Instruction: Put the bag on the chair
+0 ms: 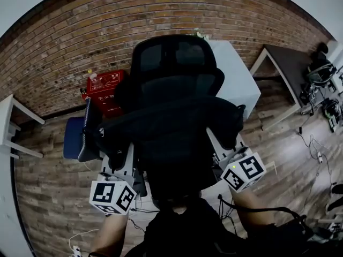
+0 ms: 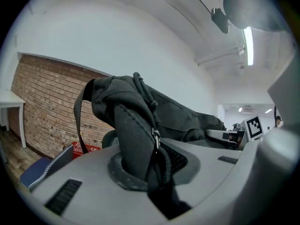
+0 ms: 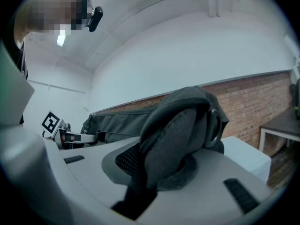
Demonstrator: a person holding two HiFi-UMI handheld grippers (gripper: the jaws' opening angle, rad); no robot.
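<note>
A black fabric bag (image 1: 171, 125) hangs stretched between my two grippers, right in front of a black office chair (image 1: 174, 58) that has a mesh back and a headrest. My left gripper (image 1: 117, 162) is shut on the bag's left end, where a padded fold with a zipper (image 2: 136, 139) sits pinched in the jaws. My right gripper (image 1: 228, 146) is shut on the right end, clamped on a thick padded fold (image 3: 176, 135). Both grippers point level. The chair seat is hidden under the bag, so I cannot tell whether the bag touches it.
A brick wall runs behind the chair. A red crate (image 1: 104, 92) and a blue seat (image 1: 75, 138) stand to the left, and a white table (image 1: 236, 74) is behind on the right. A wooden desk (image 1: 289, 63) and floor cables (image 1: 316, 149) are at the far right.
</note>
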